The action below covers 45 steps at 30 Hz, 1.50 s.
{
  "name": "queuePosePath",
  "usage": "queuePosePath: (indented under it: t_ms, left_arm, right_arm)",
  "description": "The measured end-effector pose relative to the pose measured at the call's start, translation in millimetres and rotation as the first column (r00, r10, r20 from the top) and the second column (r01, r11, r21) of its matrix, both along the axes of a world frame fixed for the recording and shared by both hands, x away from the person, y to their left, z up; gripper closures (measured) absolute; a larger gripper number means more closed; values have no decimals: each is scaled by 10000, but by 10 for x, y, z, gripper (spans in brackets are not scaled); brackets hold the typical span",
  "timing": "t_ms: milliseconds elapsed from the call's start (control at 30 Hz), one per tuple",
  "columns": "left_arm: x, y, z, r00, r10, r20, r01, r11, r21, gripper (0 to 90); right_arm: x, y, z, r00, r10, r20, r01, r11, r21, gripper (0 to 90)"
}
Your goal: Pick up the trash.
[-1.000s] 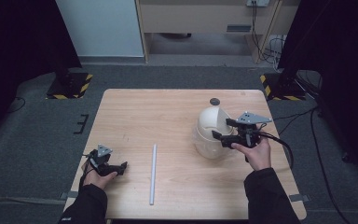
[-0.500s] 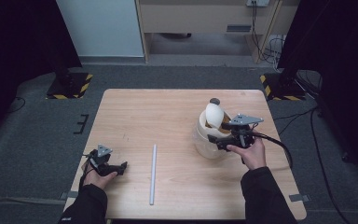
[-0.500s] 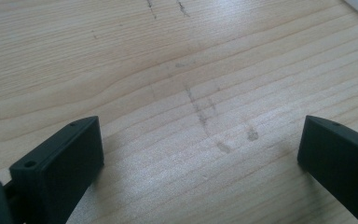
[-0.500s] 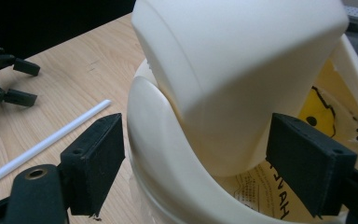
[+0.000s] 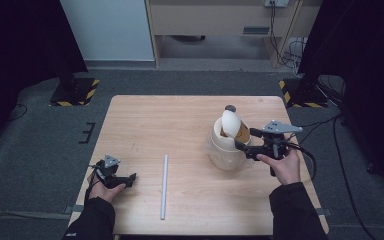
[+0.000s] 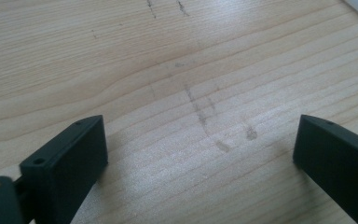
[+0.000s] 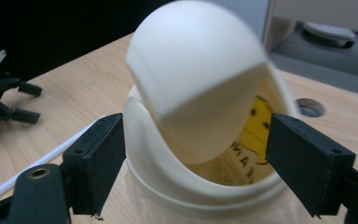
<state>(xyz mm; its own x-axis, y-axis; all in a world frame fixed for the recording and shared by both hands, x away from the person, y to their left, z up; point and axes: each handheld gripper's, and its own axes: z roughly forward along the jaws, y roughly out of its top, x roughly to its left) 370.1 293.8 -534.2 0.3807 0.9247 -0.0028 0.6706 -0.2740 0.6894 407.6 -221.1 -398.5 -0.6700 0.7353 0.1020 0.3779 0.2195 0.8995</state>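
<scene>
A cream-white bin [image 5: 225, 155] with a swing lid [image 5: 230, 123] stands on the right half of the wooden table [image 5: 180, 120]. The lid [image 7: 191, 70] is tipped up on edge, and the bin's [image 7: 186, 191] inside shows with a yellow label [image 7: 256, 126]. My right gripper [image 5: 247, 141] sits at the bin's right side, pointing at it. In the right gripper view its jaws [image 7: 196, 158] stand wide apart in front of the rim; whether they touch it I cannot tell. My left gripper [image 5: 127, 179] rests open at the table's front left, with bare wood between its jaws [image 6: 196, 154].
A thin white rod [image 5: 164, 186] lies lengthwise near the table's middle front, also seen as the rod [image 7: 32, 168] in the right gripper view. A round cable hole [image 5: 230, 108] sits just behind the bin. Black stands and cables surround the table on the grey floor.
The bin's lid, a closed dome a second ago, has swung up and stands tilted. My right gripper shifted slightly left toward the bin. The left gripper stayed put.
</scene>
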Motion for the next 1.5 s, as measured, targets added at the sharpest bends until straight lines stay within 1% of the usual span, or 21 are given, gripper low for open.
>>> queuePosePath:
  t_ms: [100,200,233,267,367,400,433,467,600,733,800,833,933,967,1033,1133,1267,1333,1367,1433,1500]
  left_arm:
    - [-4,-1,28,9999,-6,-130,6,10000,45,72]
    - [-6,-3,56,9996,-7,-270,9,10000,65,133]
    - [-9,-11,76,9993,10,-386,-12,10000,-52,155]
    - [-16,-31,100,9993,-8,-384,-2,9997,-256,156]
    - [-43,-100,157,9996,-115,-242,100,9982,-596,196]
    - [-43,-100,157,9996,-115,-242,100,9982,-596,203]
    - [-69,-176,199,9995,-267,-154,253,9959,-865,216]
    - [-83,-220,217,9993,-355,-87,346,9949,-945,224]
    - [-150,-405,268,9967,-808,11,804,9905,-1120,245]
    - [-209,-585,308,9905,-1365,175,1376,9826,-1246,257]
    - [-226,-626,320,9890,-1465,206,1480,9814,-1227,266]
    - [-260,-723,331,9856,-1674,237,1691,9773,-1277,274]
    - [-313,-870,339,9809,-1934,215,1946,9729,-1252,285]
    - [-328,-914,338,9795,-2009,141,2011,9716,-1249,287]
    - [-354,-995,324,9789,-2042,-41,2022,9717,-1224,301]
    - [-364,-1078,288,9797,-1986,-291,1947,9756,-1012,317]
    - [-371,-1110,266,9792,-1936,-609,1875,9778,-931,345]
    - [-376,-1116,262,9792,-1915,-665,1852,9786,-901,361]
    - [-383,-1134,250,9784,-1899,-821,1831,9795,-835,379]
    - [-385,-1145,244,9776,-1908,-889,1844,9799,-761,402]
    - [-386,-1171,220,9746,-1950,-1102,1898,9802,-556,429]
  right_arm:
    - [-56,-103,19,9993,-338,146,338,9994,-13,181]
    - [-91,-148,-5,9990,-442,109,441,9990,30,178]
    - [-131,-203,-50,9980,-631,26,631,9980,-4,165]
    - [-146,-231,-70,9976,-697,-10,697,9976,-34,163]
    - [-188,-301,-126,9959,-893,-155,892,9960,-79,158]
    - [-188,-301,-126,9959,-893,-155,892,9960,-79,158]
    - [-224,-354,-187,9942,-1051,-231,1050,9945,-51,156]
    - [-236,-370,-211,9939,-1067,-276,1066,9943,-60,156]
    - [-281,-449,-362,9907,-1221,-591,1213,9925,-182,153]
    - [-310,-522,-488,9856,-1452,-864,1428,9892,-331,153]
    - [-316,-543,-513,9845,-1522,-869,1497,9881,-354,153]
    - [-329,-591,-571,9792,-1775,-978,1742,9838,-416,152]
    - [-329,-656,-664,9702,-2144,-1129,2063,9753,-790,152]
    - [-326,-674,-703,9670,-2244,-1211,2146,9727,-885,153]
    - [-324,-702,-776,9615,-2348,-1427,2209,9695,-1067,154]
    - [-315,-721,-851,9539,-2491,-1674,2279,9641,-1363,156]
    - [-311,-717,-877,9526,-2492,-1746,2214,9613,-1642,158]
    - [-308,-714,-883,9532,-2474,-1736,2191,9613,-1668,158]
    - [-304,-705,-896,9530,-2448,-1783,2146,9613,-1728,158]
    - [-302,-695,-906,9530,-2417,-1828,2096,9614,-1784,158]
    - [-299,-685,-912,9538,-2368,-1849,2024,9613,-1869,158]
